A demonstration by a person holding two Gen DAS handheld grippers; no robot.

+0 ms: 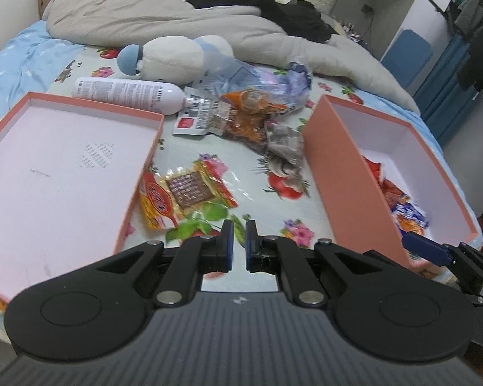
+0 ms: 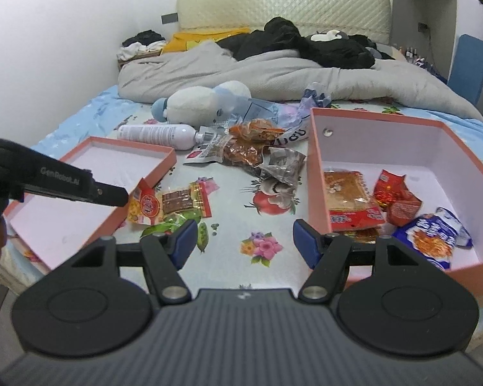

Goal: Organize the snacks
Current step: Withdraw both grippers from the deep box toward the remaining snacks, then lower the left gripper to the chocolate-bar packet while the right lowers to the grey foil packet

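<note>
Right below my left hand-held gripper (image 1: 238, 239), nearly closed and empty, lies a snack (image 1: 183, 193), just ahead-left, long side sideways. My right hand-held gripper (image 2: 245, 241) is wide open, farther off.

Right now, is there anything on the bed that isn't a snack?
Yes. A white spray bottle lies on its side behind the empty box lid, and a plush toy lies just past it. Both sit among the loose snack packets, but neither is food.
</note>
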